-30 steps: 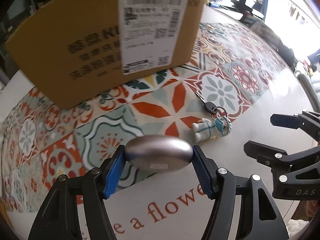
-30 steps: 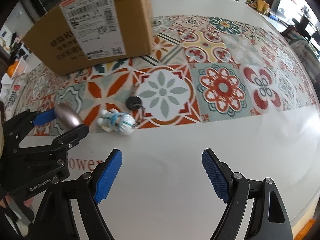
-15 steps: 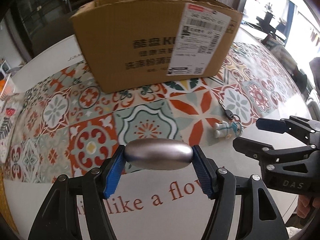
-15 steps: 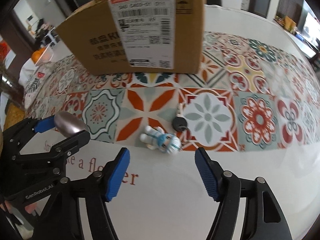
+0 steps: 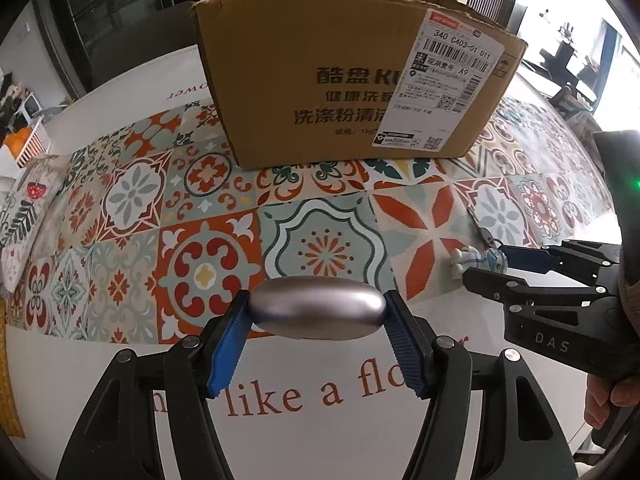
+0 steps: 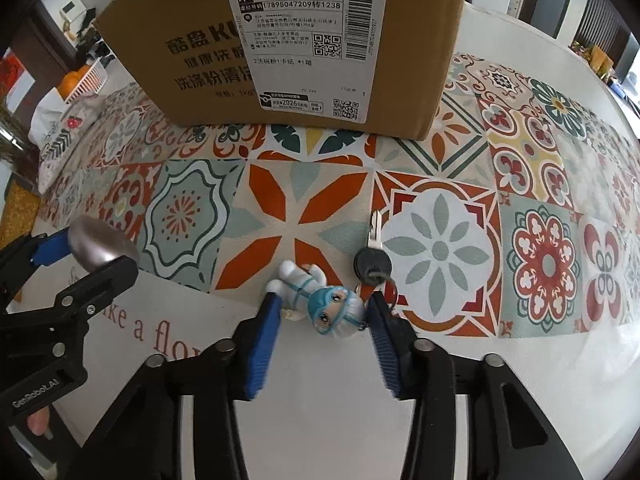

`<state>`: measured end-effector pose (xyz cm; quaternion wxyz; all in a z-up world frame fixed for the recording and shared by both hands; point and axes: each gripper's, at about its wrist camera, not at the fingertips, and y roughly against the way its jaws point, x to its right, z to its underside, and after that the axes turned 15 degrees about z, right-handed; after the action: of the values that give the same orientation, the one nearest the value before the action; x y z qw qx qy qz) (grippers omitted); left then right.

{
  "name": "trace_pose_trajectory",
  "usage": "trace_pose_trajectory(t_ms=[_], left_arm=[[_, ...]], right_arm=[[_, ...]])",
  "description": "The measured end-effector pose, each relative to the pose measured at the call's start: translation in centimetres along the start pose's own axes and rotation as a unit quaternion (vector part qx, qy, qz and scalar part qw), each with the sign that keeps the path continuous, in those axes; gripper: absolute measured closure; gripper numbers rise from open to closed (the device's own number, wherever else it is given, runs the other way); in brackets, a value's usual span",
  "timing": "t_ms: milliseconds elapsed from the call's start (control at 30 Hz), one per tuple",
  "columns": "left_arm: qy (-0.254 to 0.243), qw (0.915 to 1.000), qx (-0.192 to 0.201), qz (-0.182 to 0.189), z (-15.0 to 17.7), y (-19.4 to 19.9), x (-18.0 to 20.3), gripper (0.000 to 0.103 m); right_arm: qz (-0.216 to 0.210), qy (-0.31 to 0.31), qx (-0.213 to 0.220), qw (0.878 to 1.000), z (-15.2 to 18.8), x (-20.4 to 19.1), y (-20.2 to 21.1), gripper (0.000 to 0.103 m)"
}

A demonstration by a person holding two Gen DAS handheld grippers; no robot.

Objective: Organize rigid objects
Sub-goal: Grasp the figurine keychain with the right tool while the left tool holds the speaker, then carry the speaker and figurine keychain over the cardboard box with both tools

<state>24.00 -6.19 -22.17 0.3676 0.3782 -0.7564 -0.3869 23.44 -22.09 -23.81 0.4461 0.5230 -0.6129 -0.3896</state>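
My left gripper [image 5: 316,316] is shut on a smooth silver oval object [image 5: 316,312] and holds it above the patterned table mat; it also shows in the right wrist view [image 6: 96,244]. My right gripper [image 6: 320,320] is open, its blue pads on either side of a small white-and-blue figurine keychain [image 6: 320,300] that lies on the table. A black-headed key [image 6: 374,256] is attached to the figurine and lies just beyond it. In the left wrist view the figurine [image 5: 476,262] sits between the right gripper's fingers [image 5: 520,276]. An open cardboard box [image 5: 352,72] stands behind.
The cardboard box [image 6: 304,40] with a shipping label stands on a colourful tiled mat [image 6: 440,244] with a white border bearing red lettering [image 5: 280,396]. A white basket with an orange item [image 5: 28,144] and a floral cloth [image 5: 24,216] lie at the far left.
My right gripper has moved forward and narrowed around the figurine keychain. My left gripper has pulled back from the box and tilted up, still holding the silver oval.
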Motion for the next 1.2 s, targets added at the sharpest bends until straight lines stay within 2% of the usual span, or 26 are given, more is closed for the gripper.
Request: trace_pose_trajectory(t_ms=[300, 600, 1200], left_arm=[[-0.003, 1.0, 0.004, 0.003, 0.0, 0.2, 0.3, 0.038], [-0.011, 0.9996, 0.026, 0.007, -0.8, 2.2, 1.3, 0.038], [-0.029, 0.9928, 0.114, 0.019, -4.3, 10.3, 3.9, 0.038]], right_arm=[[-0.007, -0.007, 0.012, 1.0, 0.1, 0.4, 0.7, 0.06], [-0.008, -0.026, 0.049, 0.998, -0.1, 1.7, 4.3, 0.06], [-0.019, -0.065, 0.155, 0.986, -2.0, 3.0, 14.0, 0.06]])
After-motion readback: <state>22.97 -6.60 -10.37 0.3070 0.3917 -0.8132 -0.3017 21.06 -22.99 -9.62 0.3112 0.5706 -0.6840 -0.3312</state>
